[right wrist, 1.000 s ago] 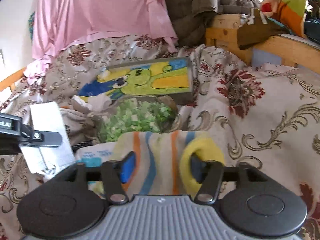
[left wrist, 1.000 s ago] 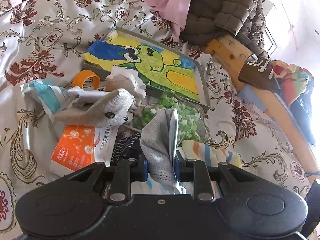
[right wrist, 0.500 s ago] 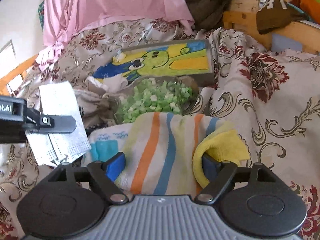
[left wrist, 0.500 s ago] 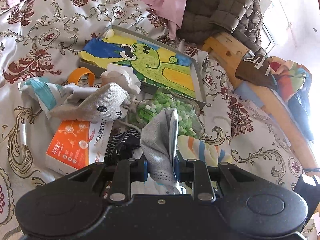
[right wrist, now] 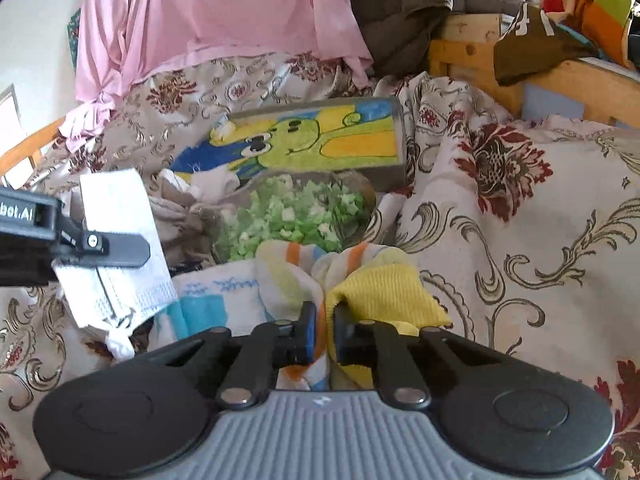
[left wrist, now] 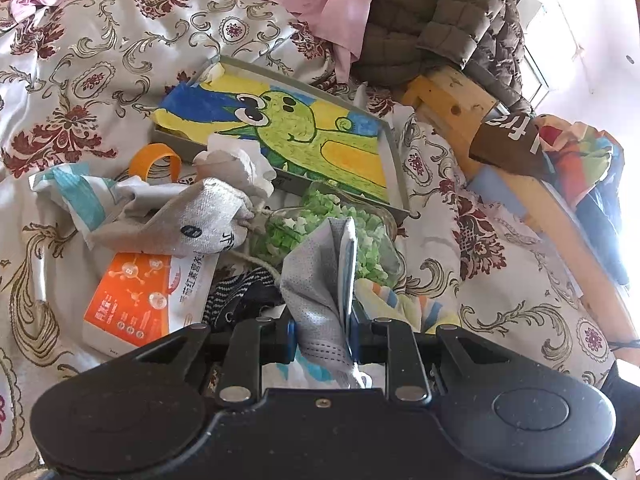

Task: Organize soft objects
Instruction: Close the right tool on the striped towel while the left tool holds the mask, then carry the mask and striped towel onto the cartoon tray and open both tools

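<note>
A folded face mask [left wrist: 320, 280] is pinched upright between the pads of the left gripper [left wrist: 322, 338] above a cluttered bedspread [left wrist: 500, 280]. The right gripper [right wrist: 322, 330] has just been closing, and its jaws are clamped on a bunched striped sock [right wrist: 296, 268], which is lifted slightly, it seems, just in front of a bag of green bits [right wrist: 296, 216]. A painted box [right wrist: 312, 140] is seen behind the bag.

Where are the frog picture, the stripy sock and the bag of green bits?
frog picture [left wrist: 288, 128]: left wrist view, on the frog's green face.
stripy sock [right wrist: 376, 288]: right wrist view, on its yellow end.
bag of green bits [right wrist: 296, 216]: right wrist view, on the middle of the green pieces.
</note>
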